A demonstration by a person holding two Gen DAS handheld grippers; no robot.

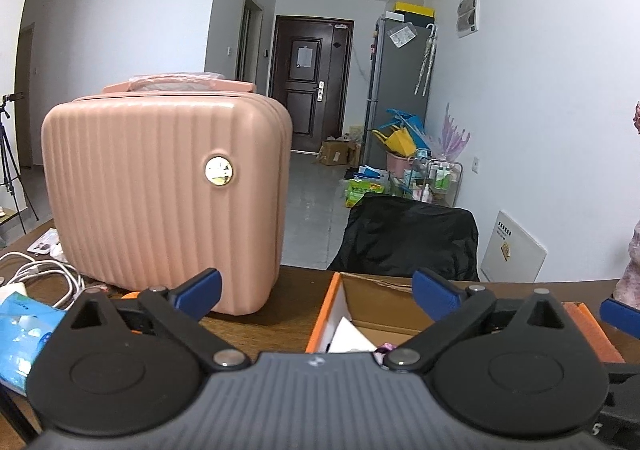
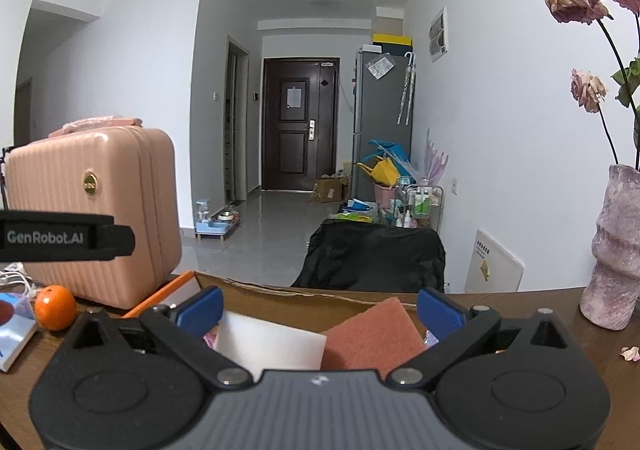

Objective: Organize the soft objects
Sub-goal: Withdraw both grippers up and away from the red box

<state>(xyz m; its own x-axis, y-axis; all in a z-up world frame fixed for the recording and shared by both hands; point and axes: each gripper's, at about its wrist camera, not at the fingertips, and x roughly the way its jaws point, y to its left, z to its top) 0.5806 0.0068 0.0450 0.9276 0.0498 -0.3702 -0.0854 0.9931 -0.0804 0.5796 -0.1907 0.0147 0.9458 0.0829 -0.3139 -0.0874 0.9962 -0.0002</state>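
Note:
An open cardboard box (image 1: 362,300) with an orange edge sits on the wooden table right in front of me. In the right wrist view the box (image 2: 280,292) holds a white sponge (image 2: 272,344) and a rust-red scouring pad (image 2: 372,336), both leaning upright. My right gripper (image 2: 320,310) is open above them, its blue pads apart and touching neither. My left gripper (image 1: 316,290) is also open over the box's left half, with nothing between its fingers. A white piece (image 1: 348,338) shows low inside the box. The red pad's edge (image 1: 592,330) appears at the right.
A pink ribbed suitcase (image 1: 164,194) stands on the table left of the box. An orange (image 2: 55,307), white cables (image 1: 44,274) and a blue tissue pack (image 1: 20,342) lie further left. A pink vase (image 2: 614,254) with dried roses stands at the right. A black chair (image 1: 408,242) is behind the table.

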